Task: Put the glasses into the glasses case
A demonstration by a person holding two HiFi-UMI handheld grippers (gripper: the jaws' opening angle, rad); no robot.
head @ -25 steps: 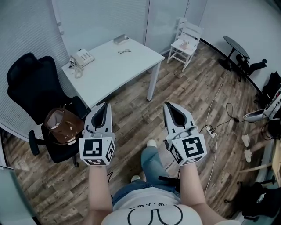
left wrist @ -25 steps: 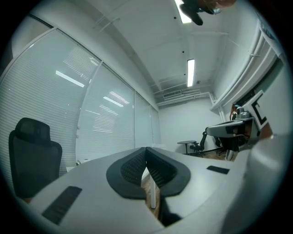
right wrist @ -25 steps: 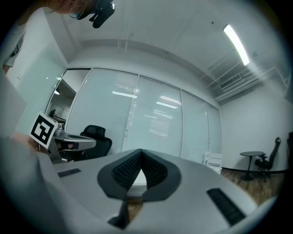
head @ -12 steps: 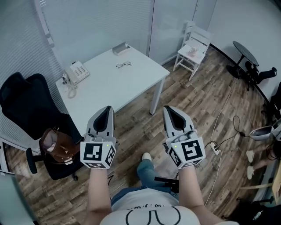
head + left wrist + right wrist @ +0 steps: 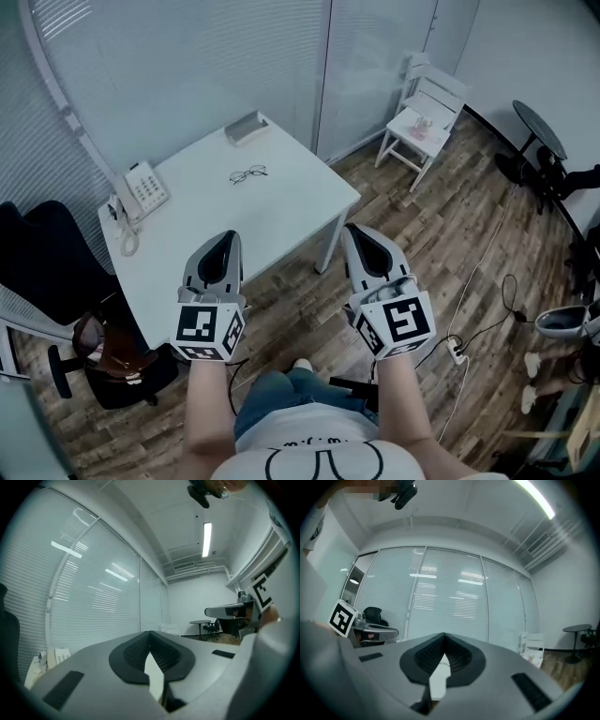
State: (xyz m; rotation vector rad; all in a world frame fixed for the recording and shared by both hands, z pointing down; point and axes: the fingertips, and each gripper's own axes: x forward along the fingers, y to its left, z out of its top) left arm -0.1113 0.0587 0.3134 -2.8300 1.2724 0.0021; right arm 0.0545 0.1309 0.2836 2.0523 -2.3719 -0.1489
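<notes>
A pair of thin-framed glasses (image 5: 247,173) lies on the white table (image 5: 197,216), towards its far side. A grey glasses case (image 5: 246,127) rests at the table's far corner. My left gripper (image 5: 223,242) and right gripper (image 5: 360,235) are held level, side by side, over the floor just short of the table's near edge. Both are shut with nothing between the jaws. In the left gripper view the shut gripper (image 5: 151,634) points at the blinds. The right gripper view shows my right gripper (image 5: 443,637) shut too, facing the glass wall.
A white desk phone (image 5: 141,187) sits at the table's left end. A black office chair (image 5: 47,272) with a brown bag (image 5: 111,347) stands left of the table. A small white chair (image 5: 424,117) is at the far right. Cables (image 5: 478,281) cross the wooden floor.
Both grippers have moved forward together towards the table, still shut and empty. The table now lies much nearer, directly ahead of them.
</notes>
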